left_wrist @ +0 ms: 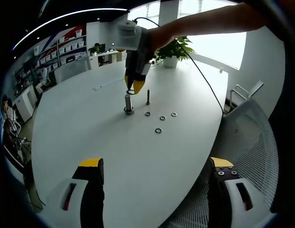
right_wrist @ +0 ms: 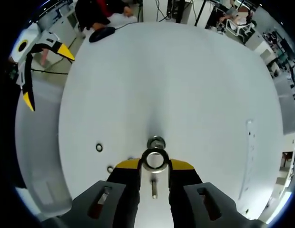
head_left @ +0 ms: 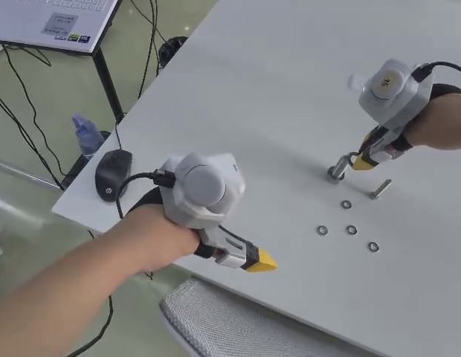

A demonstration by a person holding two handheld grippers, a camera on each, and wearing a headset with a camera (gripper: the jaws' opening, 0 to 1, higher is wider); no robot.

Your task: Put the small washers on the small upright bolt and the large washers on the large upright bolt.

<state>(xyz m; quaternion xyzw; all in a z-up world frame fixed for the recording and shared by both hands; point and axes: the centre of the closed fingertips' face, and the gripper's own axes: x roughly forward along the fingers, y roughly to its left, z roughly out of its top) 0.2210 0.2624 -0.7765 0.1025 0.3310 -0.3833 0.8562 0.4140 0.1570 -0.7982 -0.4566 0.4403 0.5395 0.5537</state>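
My right gripper [head_left: 359,161] tilts down over the large bolt [head_left: 337,171], its yellow tips pinching a large washer [right_wrist: 154,159].
The shiny steel ring sits just above the upright bolt's top. My left gripper [head_left: 260,260] hovers near the edge of the white table [head_left: 275,89], jaws spread wide. Four small washers [head_left: 352,230] lie flat near the small bolt [head_left: 380,189].

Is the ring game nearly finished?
Not nearly. Nothing looks finished yet. The right claw pinches one large silver metal washer close over the thick upright steel bolt, not yet dropped on. Four small silver washers lie loose on the white table, and the thin upright bolt looks bare. The left claw is open, holding nothing.
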